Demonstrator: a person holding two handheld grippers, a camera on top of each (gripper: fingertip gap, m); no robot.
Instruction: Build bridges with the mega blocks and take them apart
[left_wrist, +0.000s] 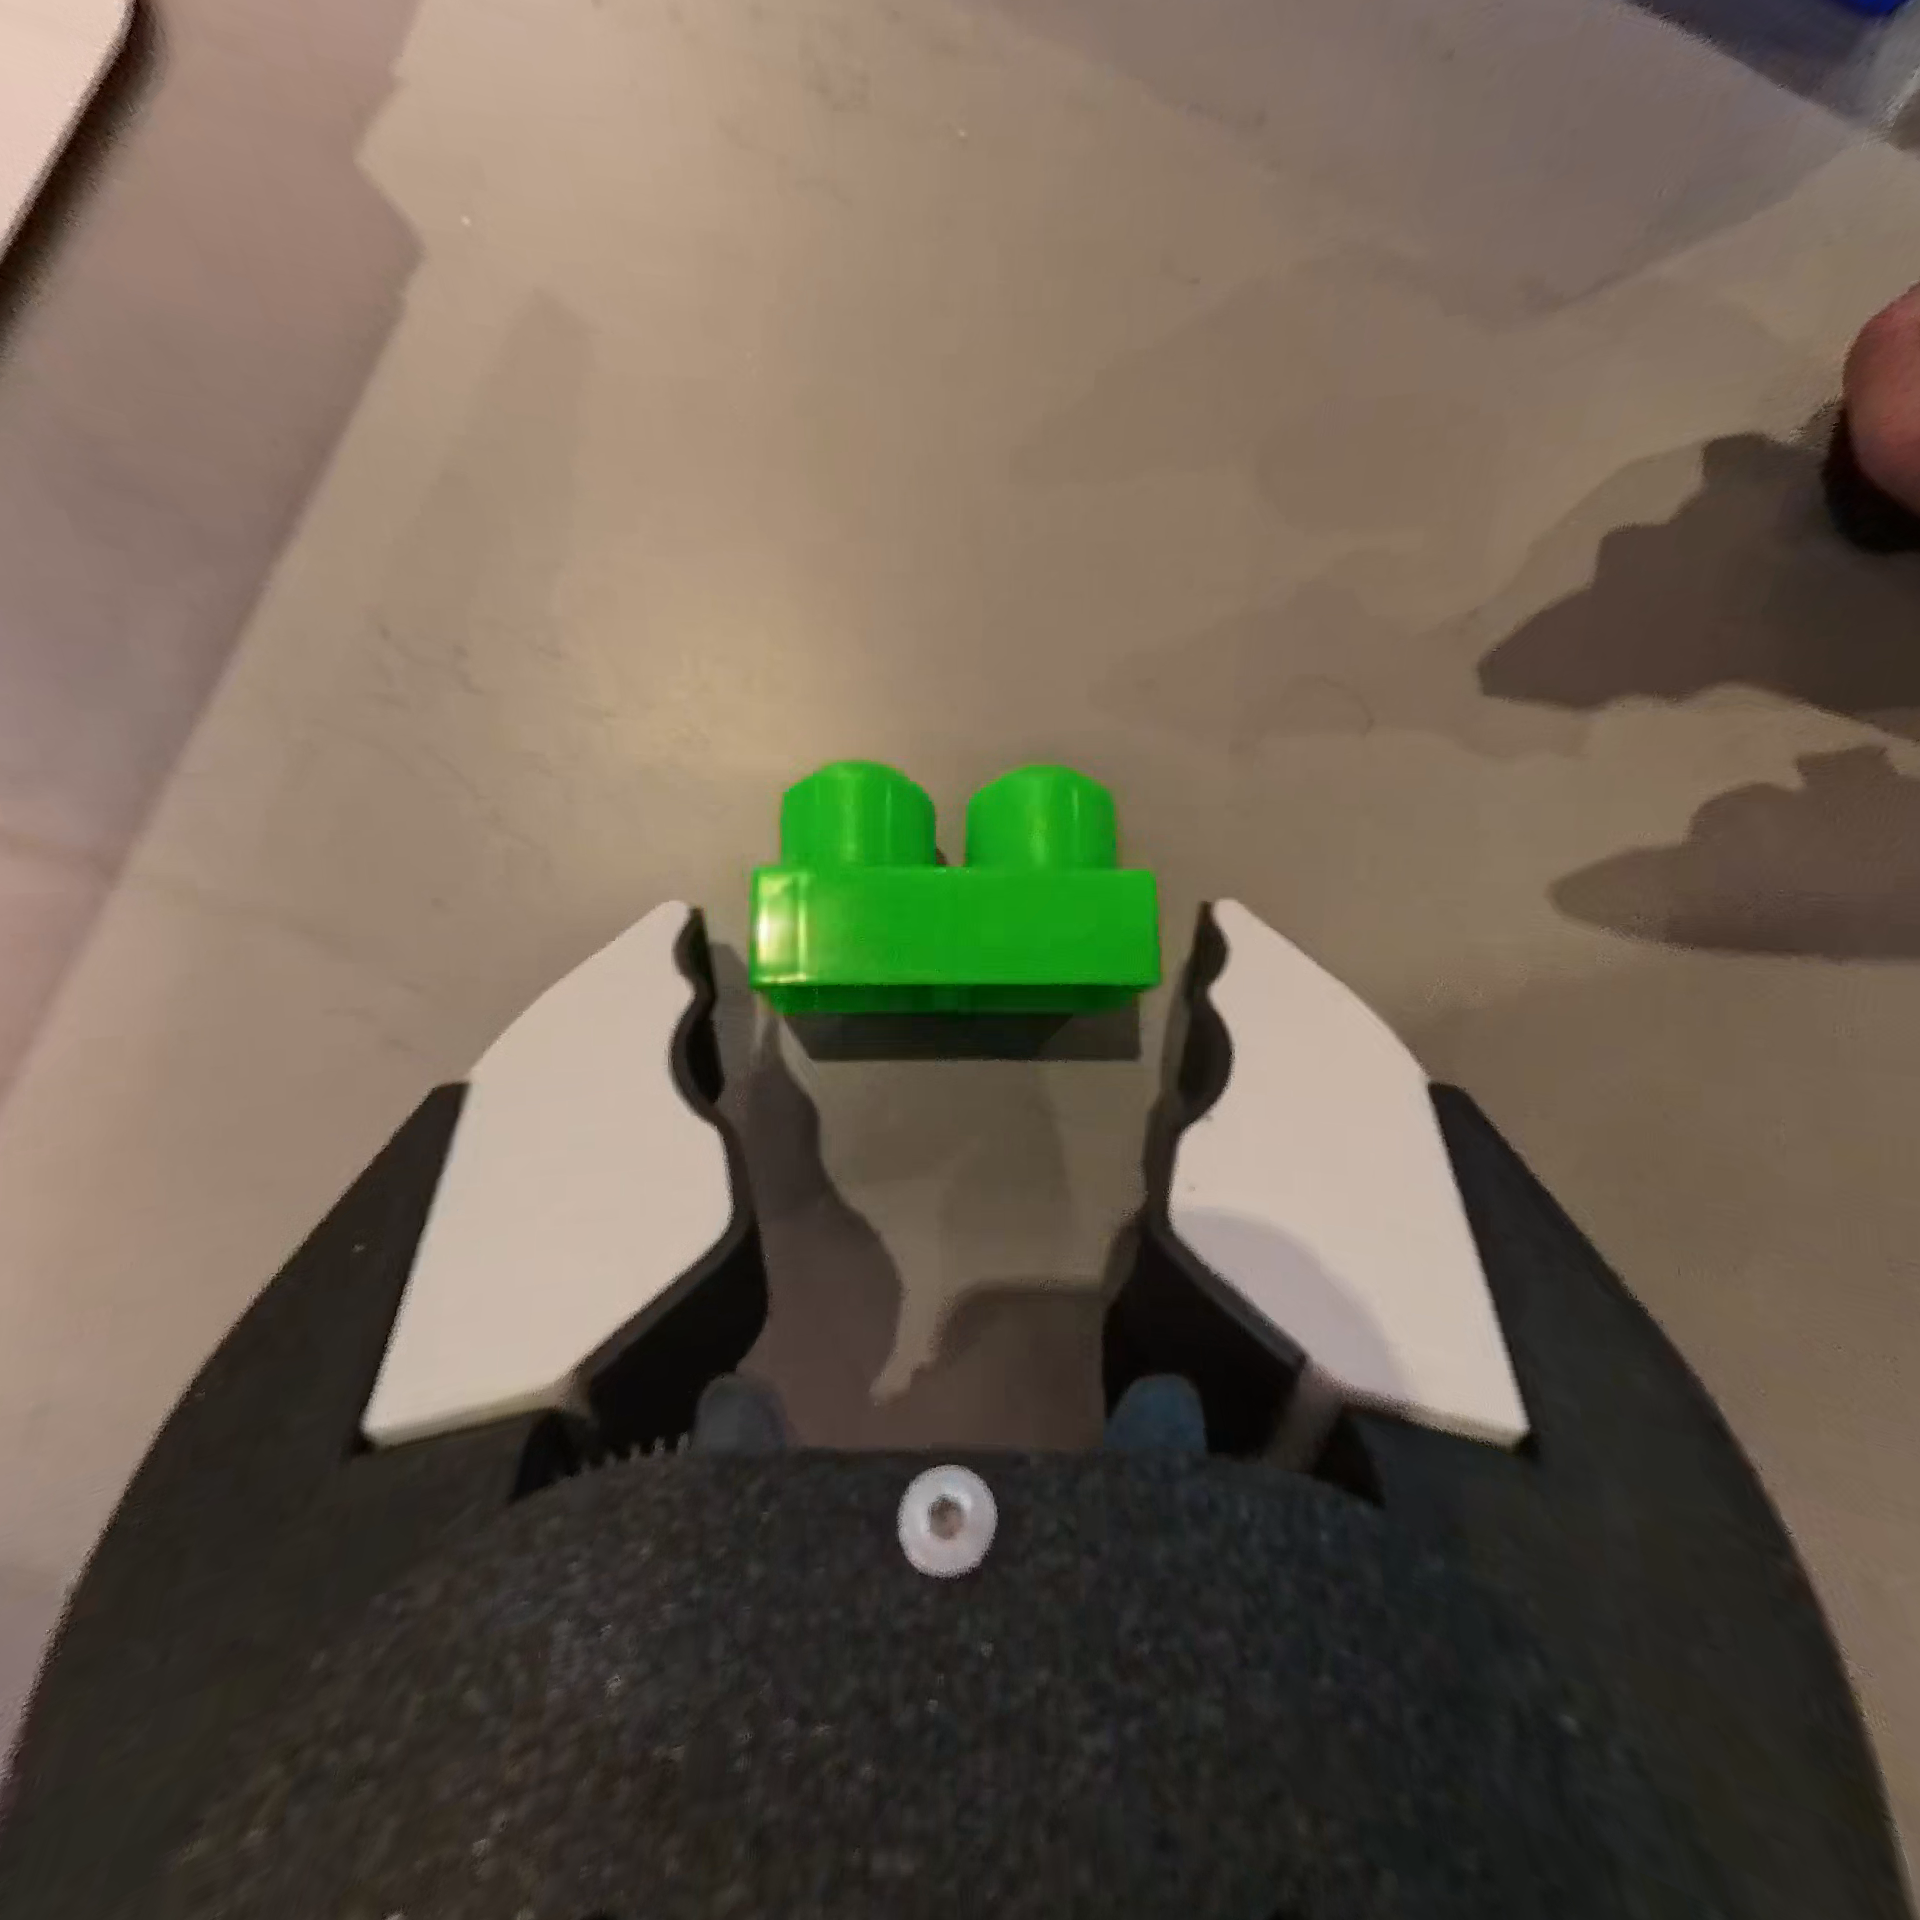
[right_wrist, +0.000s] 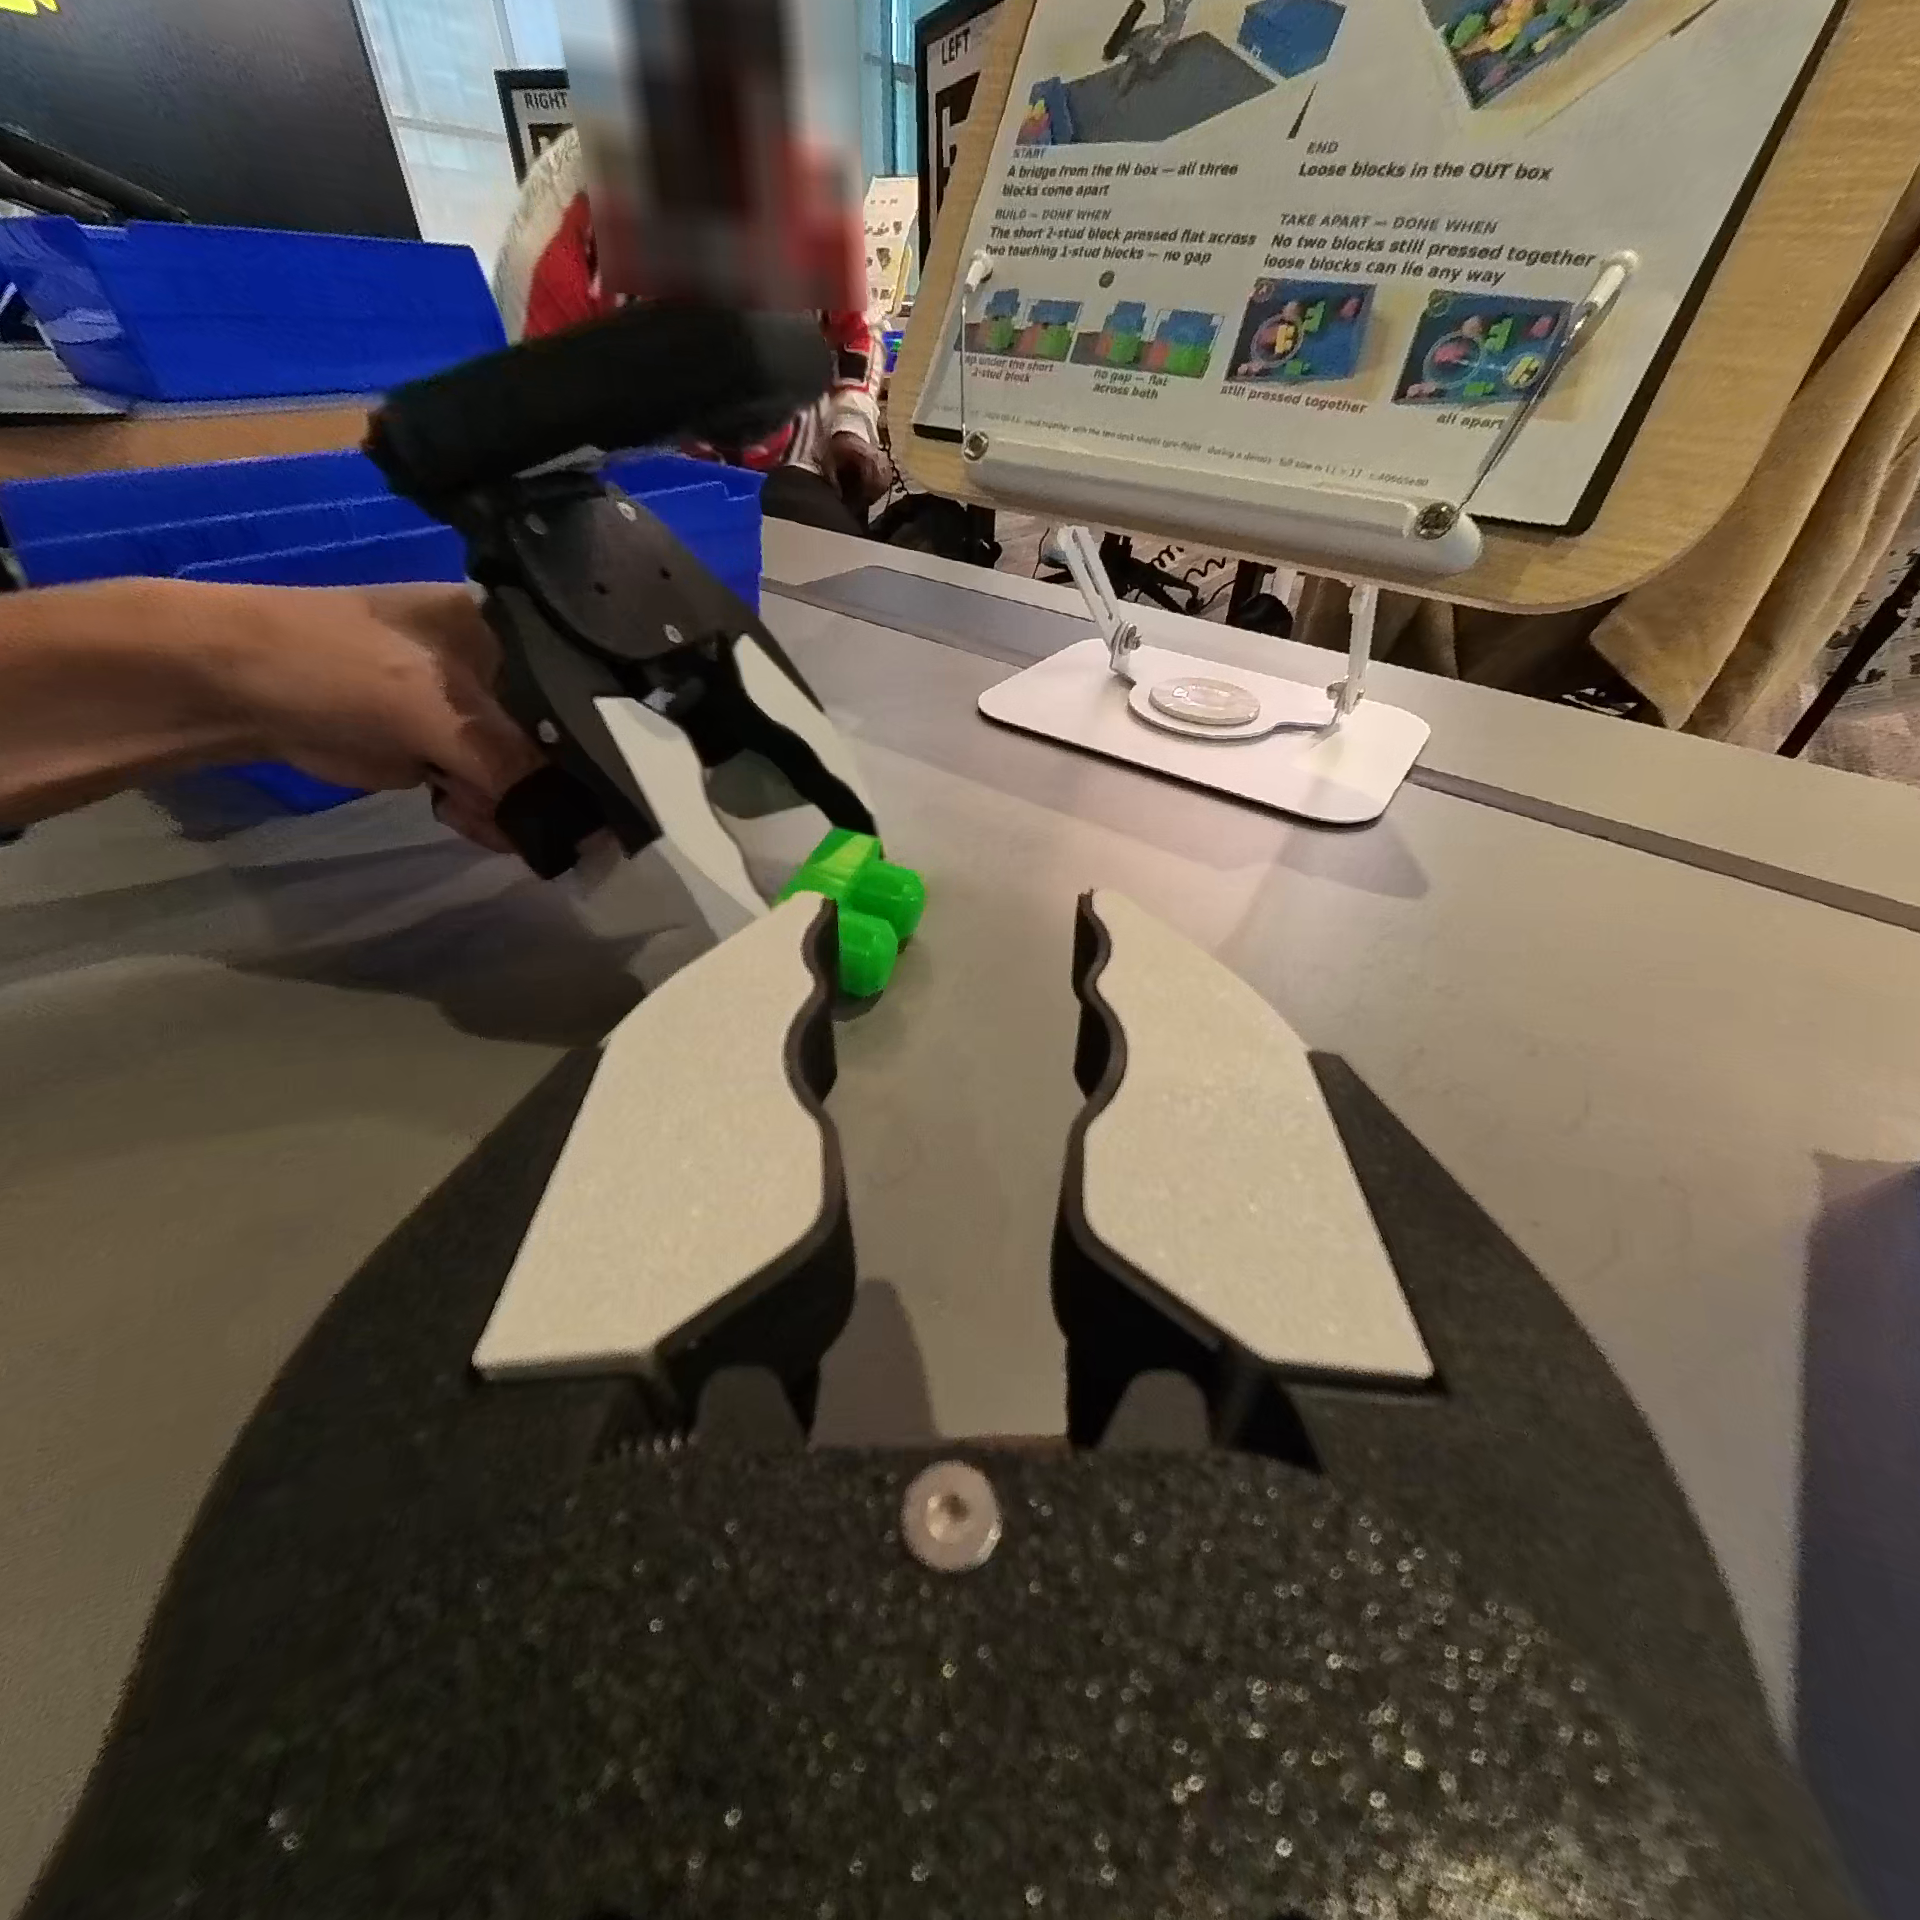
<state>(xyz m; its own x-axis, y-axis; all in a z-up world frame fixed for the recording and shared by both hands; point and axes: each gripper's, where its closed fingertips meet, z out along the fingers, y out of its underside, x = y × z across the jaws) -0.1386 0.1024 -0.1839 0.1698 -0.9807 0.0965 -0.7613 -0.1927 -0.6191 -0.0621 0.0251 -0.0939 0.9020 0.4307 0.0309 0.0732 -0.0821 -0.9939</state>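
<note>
1. The green block (left_wrist: 951, 935), a two-stud mega block, lies on its side on the grey table (left_wrist: 935, 468). In the left wrist view it sits at centre frame, its studs pointing to 12 o'clock away from the camera.
2. The left gripper (left_wrist: 951, 920) has its jaws spread wide. One tip stands at the block's 9 o'clock end and the other at its 3 o'clock end, with a thin gap showing on each side, so the block is framed but not pinched.
3. In the right wrist view the same block (right_wrist: 862, 920) lies at about 11 o'clock from centre, studs facing the camera, with the left gripper (right_wrist: 805, 862) slanting down over it from 10 o'clock.
4. A hand (right_wrist: 416, 717) grasps that gripper's black handle from the 9 o'clock edge.
5. The right gripper (right_wrist: 951, 914) hangs empty with its jaws apart. Its left fingertip partly hides the block, and I cannot tell whether they touch.
6. At 1 o'clock a white stand (right_wrist: 1205, 727) on the table carries an instruction sheet (right_wrist: 1299, 260) on a wooden board.
7. Blue bins (right_wrist: 260, 509) sit at 10 o'clock beyond the table edge.
8. A seated person, partly blurred, shows behind them near 11 o'clock.
</note>
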